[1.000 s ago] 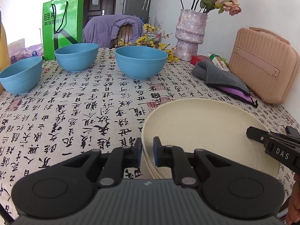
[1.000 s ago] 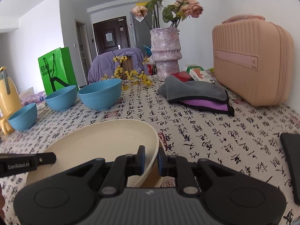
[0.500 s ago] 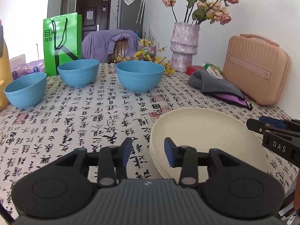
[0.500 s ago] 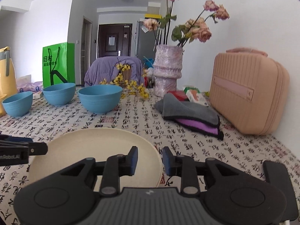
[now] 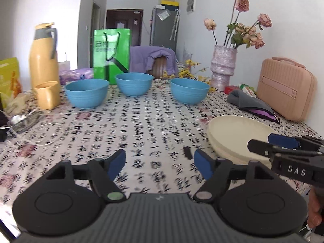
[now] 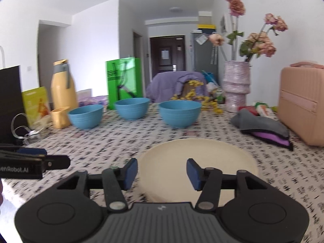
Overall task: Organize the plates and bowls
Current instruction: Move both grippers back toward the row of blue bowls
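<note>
A stack of cream plates (image 5: 239, 135) (image 6: 198, 162) lies on the patterned tablecloth near the front edge. Three blue bowls (image 5: 87, 93) (image 5: 133, 84) (image 5: 189, 91) stand in a row further back, each on its own. My left gripper (image 5: 160, 160) hovers left of the plates. Its jaws are opening, with only tablecloth between them. My right gripper (image 6: 162, 167) sits just short of the plates' near rim. Its jaws are also opening, and the pads (image 6: 131, 171) are clear of the rim. Each gripper shows at the edge of the other's view.
A yellow flask (image 5: 42, 60) and yellow cup (image 5: 47, 95) stand back left, with a green bag (image 5: 111, 54) behind the bowls. A vase (image 5: 222, 66), folded cloths (image 5: 251, 103) and a pink case (image 5: 283, 89) line the right side. A cable (image 5: 24, 121) lies at the left.
Both grippers were shut on the plate's rim and have let go, opening wide. They drew back from the plate, and the left one swung away to the left.
</note>
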A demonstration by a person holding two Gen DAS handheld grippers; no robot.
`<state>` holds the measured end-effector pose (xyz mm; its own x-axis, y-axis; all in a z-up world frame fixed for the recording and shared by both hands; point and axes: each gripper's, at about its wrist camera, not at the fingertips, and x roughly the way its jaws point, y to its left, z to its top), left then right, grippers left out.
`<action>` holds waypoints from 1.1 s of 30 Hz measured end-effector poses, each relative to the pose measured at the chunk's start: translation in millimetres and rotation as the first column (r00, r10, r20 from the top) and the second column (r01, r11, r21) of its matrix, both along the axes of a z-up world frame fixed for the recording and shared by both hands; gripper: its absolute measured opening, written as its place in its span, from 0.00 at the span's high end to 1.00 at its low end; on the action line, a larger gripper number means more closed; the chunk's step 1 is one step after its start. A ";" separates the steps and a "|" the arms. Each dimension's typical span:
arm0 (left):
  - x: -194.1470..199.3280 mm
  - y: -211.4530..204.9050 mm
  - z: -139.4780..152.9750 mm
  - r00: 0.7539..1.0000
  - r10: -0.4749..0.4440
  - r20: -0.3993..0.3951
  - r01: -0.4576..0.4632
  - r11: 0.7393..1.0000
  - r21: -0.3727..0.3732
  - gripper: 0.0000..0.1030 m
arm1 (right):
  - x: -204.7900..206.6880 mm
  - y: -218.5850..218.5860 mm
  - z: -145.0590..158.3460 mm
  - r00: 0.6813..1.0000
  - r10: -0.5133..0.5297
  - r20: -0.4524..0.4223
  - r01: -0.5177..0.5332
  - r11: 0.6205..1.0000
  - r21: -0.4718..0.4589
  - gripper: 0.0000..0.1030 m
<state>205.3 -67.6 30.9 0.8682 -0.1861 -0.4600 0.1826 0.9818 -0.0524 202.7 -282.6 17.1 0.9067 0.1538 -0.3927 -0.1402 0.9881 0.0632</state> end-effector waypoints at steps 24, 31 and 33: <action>-76.6 61.7 -8.6 0.989 0.105 0.100 -0.102 0.994 -0.033 0.00 | -69.9 70.7 -3.4 0.993 0.108 0.056 -0.108 0.994 -0.011 0.15; -71.2 64.8 -10.0 0.990 0.113 0.086 -0.110 0.993 -0.034 0.00 | -65.8 72.2 -4.8 0.992 0.115 0.050 -0.115 0.993 -0.013 0.15; -69.2 66.0 -10.8 0.990 0.116 0.082 -0.113 0.993 -0.036 0.00 | -63.7 72.7 -5.5 0.992 0.117 0.044 -0.117 0.993 -0.013 0.15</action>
